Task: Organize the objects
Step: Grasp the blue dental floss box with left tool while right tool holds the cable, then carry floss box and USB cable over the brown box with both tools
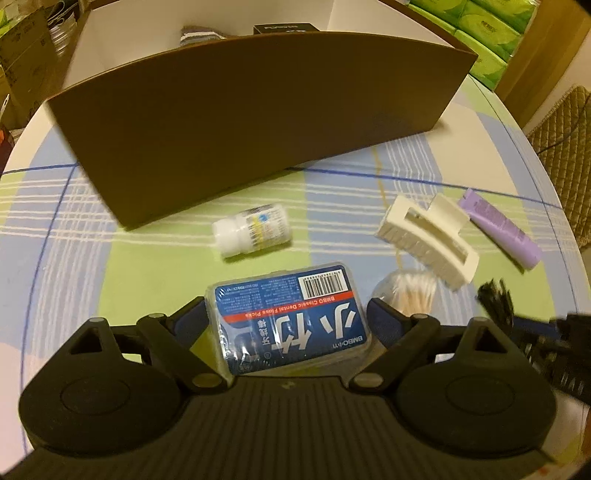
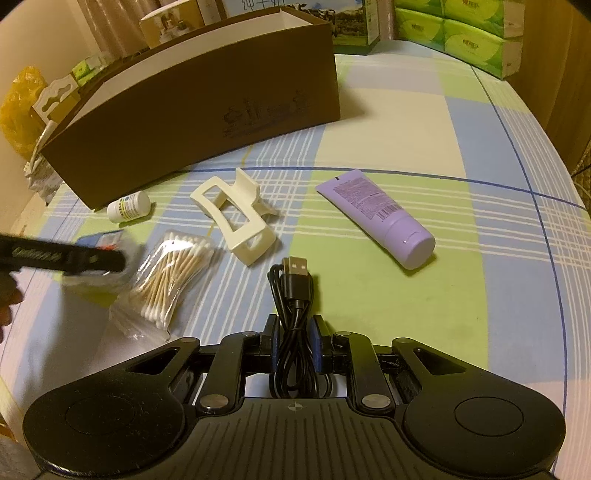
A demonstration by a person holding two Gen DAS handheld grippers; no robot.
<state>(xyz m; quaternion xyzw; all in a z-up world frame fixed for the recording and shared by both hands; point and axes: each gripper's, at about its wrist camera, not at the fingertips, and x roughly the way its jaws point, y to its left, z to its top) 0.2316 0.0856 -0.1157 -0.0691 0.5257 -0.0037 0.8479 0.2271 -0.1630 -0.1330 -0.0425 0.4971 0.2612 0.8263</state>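
A blue dental floss pick box (image 1: 291, 317) lies on the checked tablecloth between the wide-apart fingers of my left gripper (image 1: 286, 310), which stands open around it. My right gripper (image 2: 295, 332) is shut on a coiled black USB cable (image 2: 295, 291), plug pointing away. Loose on the cloth are a white pill bottle (image 1: 255, 230), a cream hair claw (image 2: 236, 218), a purple tube (image 2: 380, 218) and a bag of cotton swabs (image 2: 173, 280). Behind them stands a long brown box (image 2: 184, 92) with a white inside.
In the brown box (image 1: 258, 110) lie a folded cloth (image 1: 203, 33) and a small black carton (image 1: 284, 27). Green tissue packs (image 2: 472, 33) are stacked at the back right. The round table's edge (image 2: 554, 258) curves along the right. A quilted chair (image 1: 561, 122) stands beyond it.
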